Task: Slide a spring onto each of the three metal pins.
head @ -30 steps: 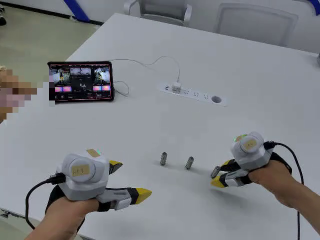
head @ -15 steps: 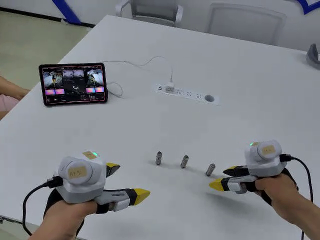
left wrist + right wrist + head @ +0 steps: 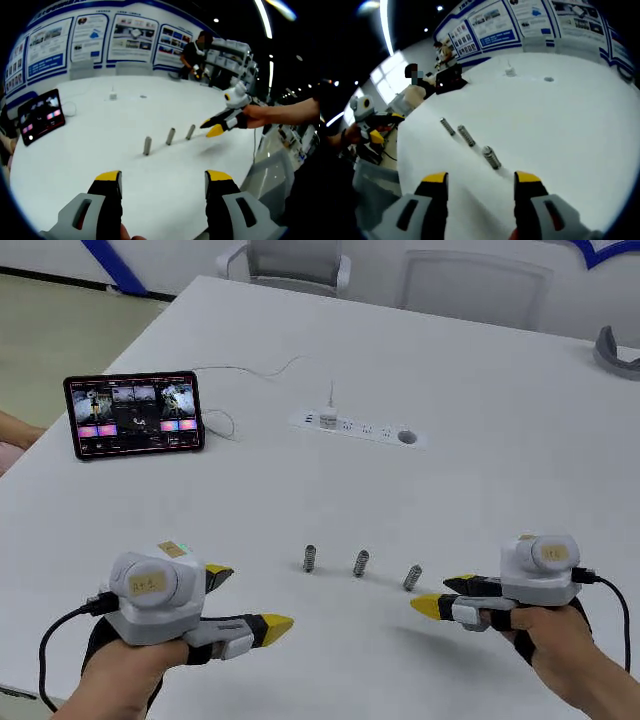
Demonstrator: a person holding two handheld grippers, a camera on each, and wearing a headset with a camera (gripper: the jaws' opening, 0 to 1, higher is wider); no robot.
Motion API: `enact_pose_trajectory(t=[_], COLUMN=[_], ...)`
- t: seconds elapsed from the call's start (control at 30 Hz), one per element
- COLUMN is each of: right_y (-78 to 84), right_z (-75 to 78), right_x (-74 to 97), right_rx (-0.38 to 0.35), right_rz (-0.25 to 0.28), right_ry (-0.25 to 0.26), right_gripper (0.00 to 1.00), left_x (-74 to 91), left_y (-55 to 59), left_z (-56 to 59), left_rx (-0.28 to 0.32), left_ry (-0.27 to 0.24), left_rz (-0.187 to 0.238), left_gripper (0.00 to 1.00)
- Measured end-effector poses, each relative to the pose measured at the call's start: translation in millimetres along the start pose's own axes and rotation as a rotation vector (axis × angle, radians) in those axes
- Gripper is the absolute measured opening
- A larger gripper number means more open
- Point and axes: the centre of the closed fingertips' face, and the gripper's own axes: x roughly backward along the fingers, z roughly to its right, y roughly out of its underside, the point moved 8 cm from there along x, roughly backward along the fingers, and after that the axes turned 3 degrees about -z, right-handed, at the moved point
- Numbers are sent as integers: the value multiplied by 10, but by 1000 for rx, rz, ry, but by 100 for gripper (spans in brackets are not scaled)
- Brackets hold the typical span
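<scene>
Grey coil springs (image 3: 361, 562) appear seated on all three upright metal pins (image 3: 487, 149); the yellow-tipped left gripper (image 3: 249, 596) and right gripper (image 3: 440, 594), jaws spread and empty, should be withdrawn without toppling any.

The head view is looking down from behind the left tool (image 3: 250, 597) and right tool (image 3: 442, 593) — both gripper views are facing the springs (image 3: 360, 563) ahead, sharing them.

Three springs (image 3: 360, 563) too small in head view to tell if pins sit inside; blurred in left gripper view. Tablet (image 3: 134, 413) screen content too small to read. Chairs (image 3: 285, 262) at far edge cut by frame top. Grey obj (image 3: 617, 352) far right cut by edge. Wall posters (image 3: 130, 40) txt blurred in both gripper views.
</scene>
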Motion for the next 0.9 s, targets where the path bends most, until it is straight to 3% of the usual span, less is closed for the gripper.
enact_pose_trajectory(t=[0.7, 0.9], right_y=[66, 112], right_z=[-255, -315], right_x=[139, 182], right_rx=[23, 38], right_rz=[67, 66], right_ry=[6, 11], right_gripper=[70, 73], left_x=[-40, -48], left_y=[-54, -68], left_z=[-68, -91], left_rx=[-4, 1], left_ry=[-9, -9], left_rz=[11, 12], left_gripper=[70, 70])
